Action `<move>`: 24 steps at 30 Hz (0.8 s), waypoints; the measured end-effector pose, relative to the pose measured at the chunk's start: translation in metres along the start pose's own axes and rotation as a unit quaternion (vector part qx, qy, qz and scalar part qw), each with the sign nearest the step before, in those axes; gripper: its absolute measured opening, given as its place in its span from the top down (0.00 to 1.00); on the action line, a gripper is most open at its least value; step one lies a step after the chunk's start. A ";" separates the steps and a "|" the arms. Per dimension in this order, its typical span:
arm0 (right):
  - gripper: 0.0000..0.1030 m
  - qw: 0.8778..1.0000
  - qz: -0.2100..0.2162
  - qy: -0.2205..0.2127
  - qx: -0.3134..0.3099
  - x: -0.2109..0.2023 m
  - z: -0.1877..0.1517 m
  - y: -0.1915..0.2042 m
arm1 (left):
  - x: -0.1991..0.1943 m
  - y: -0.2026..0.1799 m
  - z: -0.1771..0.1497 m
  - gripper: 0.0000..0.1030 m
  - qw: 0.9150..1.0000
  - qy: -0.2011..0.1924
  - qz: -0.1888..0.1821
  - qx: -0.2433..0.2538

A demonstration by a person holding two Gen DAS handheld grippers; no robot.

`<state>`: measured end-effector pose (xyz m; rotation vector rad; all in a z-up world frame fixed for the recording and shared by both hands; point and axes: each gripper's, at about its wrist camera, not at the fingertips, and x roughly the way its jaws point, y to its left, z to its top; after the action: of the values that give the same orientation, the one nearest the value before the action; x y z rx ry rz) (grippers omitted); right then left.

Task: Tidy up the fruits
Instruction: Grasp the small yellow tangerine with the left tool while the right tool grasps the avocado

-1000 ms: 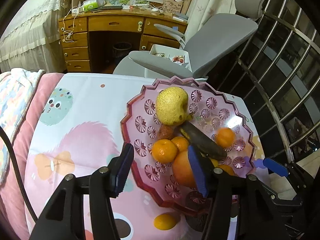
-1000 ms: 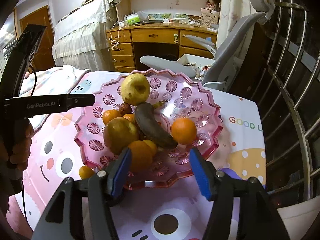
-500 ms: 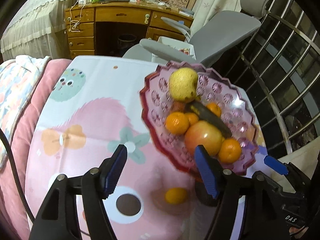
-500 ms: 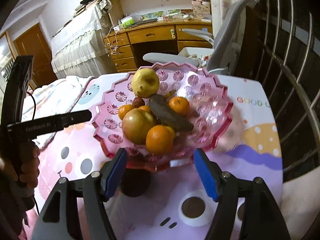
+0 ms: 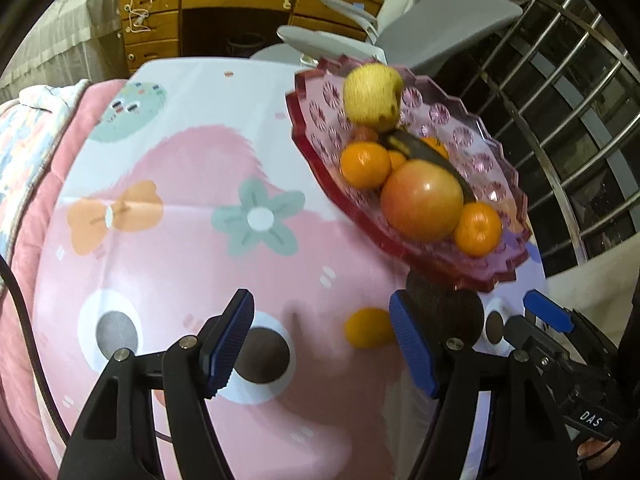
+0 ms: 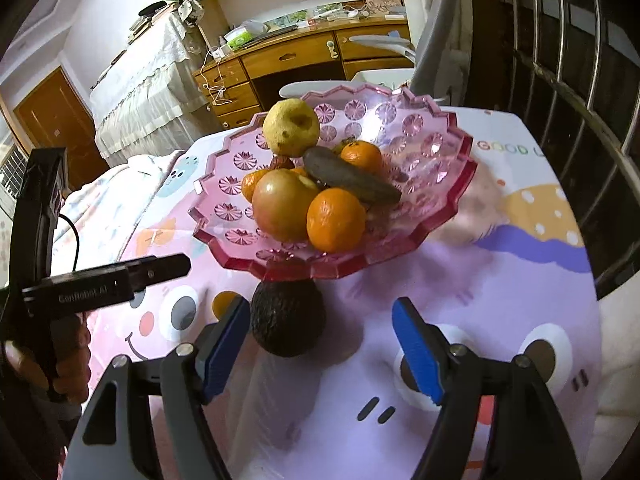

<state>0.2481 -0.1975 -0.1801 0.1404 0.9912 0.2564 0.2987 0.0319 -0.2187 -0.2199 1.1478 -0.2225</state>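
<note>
Pink glass fruit bowl: mostly filled; avocado and small orange left on bench beside it; left gripper jaws released, empty; right gripper jaws opening, empty.

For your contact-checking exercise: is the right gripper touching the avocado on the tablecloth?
Apart. The right wrist view shows the avocado beside the left blue finger of the opening right gripper, a sliver of tablecloth visible between them.

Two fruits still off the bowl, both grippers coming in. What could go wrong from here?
1. The avocado lies against the pink bowl, under its rim; the right gripper, jaws opening and empty, may knock the bowl.
2. The piled orange could roll out.
3. The small orange sits beside the left gripper's finger and may get nudged away.
</note>
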 end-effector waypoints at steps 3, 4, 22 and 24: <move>0.28 1.000 0.004 0.006 0.004 0.006 -0.003 0.001 | 0.007 -0.002 -0.006 0.33 1.000 0.012 -0.007 0.002; 0.28 1.000 0.007 0.010 0.007 0.009 -0.005 0.001 | 0.009 -0.004 -0.008 0.33 1.000 0.016 -0.010 0.003; 0.28 0.998 0.027 0.054 -0.025 0.045 -0.011 0.012 | 0.045 -0.026 -0.013 0.47 0.997 0.071 -0.038 -0.001; 0.28 0.997 0.030 0.056 -0.033 0.047 -0.012 0.014 | 0.047 -0.026 -0.014 0.50 0.996 0.073 -0.042 -0.001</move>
<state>0.2607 -0.1711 -0.2214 0.0973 1.0907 0.3548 0.3027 -0.0074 -0.2582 -0.2579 1.2856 -0.3152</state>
